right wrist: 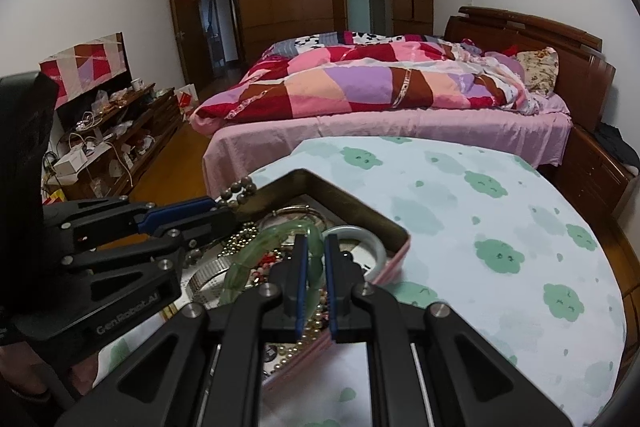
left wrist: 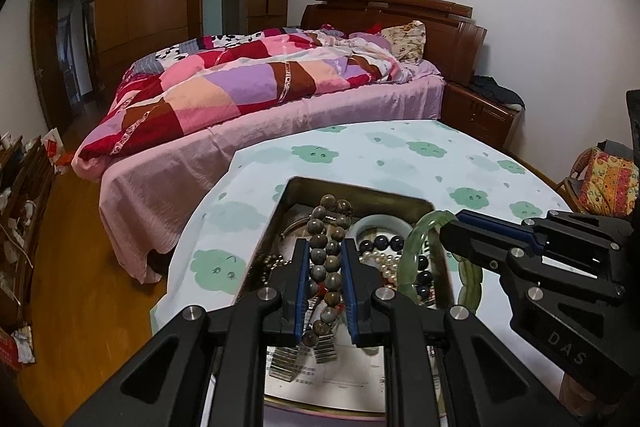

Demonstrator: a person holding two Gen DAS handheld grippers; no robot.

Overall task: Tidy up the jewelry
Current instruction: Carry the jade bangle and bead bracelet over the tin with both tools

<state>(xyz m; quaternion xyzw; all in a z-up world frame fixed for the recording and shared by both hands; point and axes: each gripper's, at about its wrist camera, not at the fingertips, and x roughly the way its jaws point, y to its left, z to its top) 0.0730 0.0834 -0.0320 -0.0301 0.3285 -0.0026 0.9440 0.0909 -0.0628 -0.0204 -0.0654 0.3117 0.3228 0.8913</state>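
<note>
A metal jewelry tin [left wrist: 360,190] with a pink outer wall [right wrist: 394,255] stands on the round table. My left gripper [left wrist: 325,247] is shut on a brown-grey stone bead bracelet [left wrist: 330,217] and holds it over the tin; the beads also show in the right wrist view [right wrist: 239,189]. My right gripper [right wrist: 315,245] is shut on a green jade bangle [right wrist: 272,241], lifted over the tin; the bangle also shows in the left wrist view [left wrist: 418,239]. Inside the tin lie a white jade bangle [right wrist: 376,247], pearls [left wrist: 386,263], dark beads [left wrist: 384,242] and a metal watch band [left wrist: 304,353].
The table wears a pale cloth with green cloud prints [right wrist: 500,227]. A bed with a patchwork quilt [right wrist: 380,83] stands just behind it. A cluttered low cabinet [right wrist: 108,143] is at the left, a nightstand [left wrist: 480,111] and a chair with a patterned cushion [left wrist: 608,183] at the right.
</note>
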